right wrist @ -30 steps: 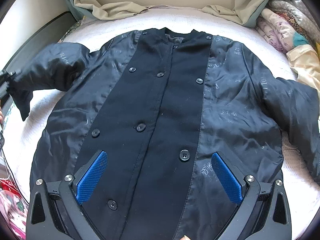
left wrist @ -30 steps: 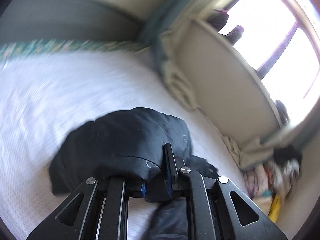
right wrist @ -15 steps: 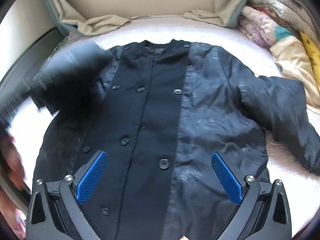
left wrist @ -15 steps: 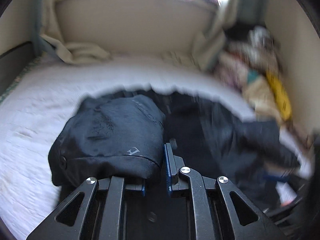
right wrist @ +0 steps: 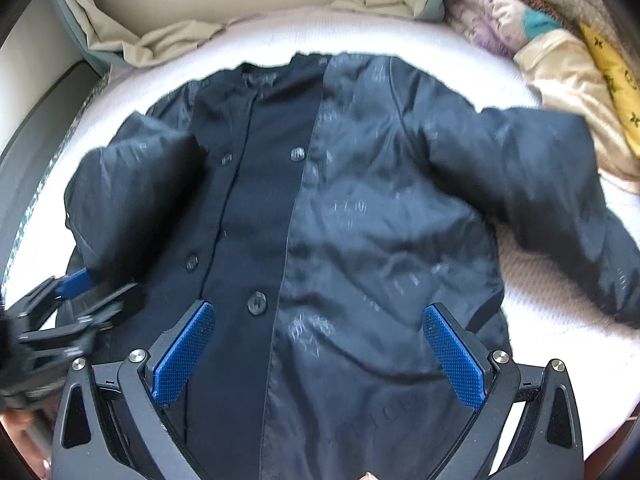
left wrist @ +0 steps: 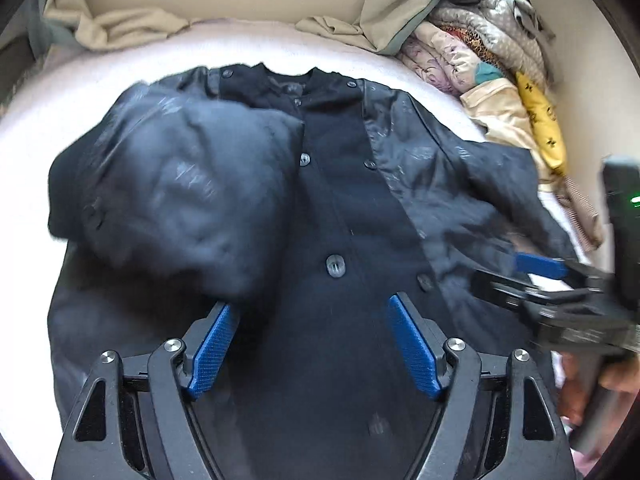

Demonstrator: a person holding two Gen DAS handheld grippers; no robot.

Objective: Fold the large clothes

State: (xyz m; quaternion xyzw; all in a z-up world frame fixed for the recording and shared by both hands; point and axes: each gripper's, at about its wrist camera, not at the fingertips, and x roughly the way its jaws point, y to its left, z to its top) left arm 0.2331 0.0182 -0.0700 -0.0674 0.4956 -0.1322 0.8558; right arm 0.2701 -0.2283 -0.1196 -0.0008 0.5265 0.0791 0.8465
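Observation:
A large black buttoned jacket (left wrist: 344, 216) lies front up on a white bed cover; it also fills the right wrist view (right wrist: 360, 220). Its left sleeve (left wrist: 180, 184) is folded in over the chest, also seen in the right wrist view (right wrist: 136, 196). Its right sleeve (right wrist: 540, 184) still stretches out to the right. My left gripper (left wrist: 312, 344) is open and empty above the jacket's front, by the folded sleeve's cuff. My right gripper (right wrist: 316, 352) is open and empty over the jacket's lower right panel.
A pile of patterned clothes (left wrist: 492, 64) lies at the far right of the bed (left wrist: 48, 96). Beige cloth (right wrist: 168, 36) is bunched along the far wall. The other gripper shows at each view's edge (left wrist: 560, 292) (right wrist: 60, 312).
My left gripper carried the left sleeve in over the jacket's chest, then opened and let it go. My right gripper stayed open and shifted slightly right over the jacket.

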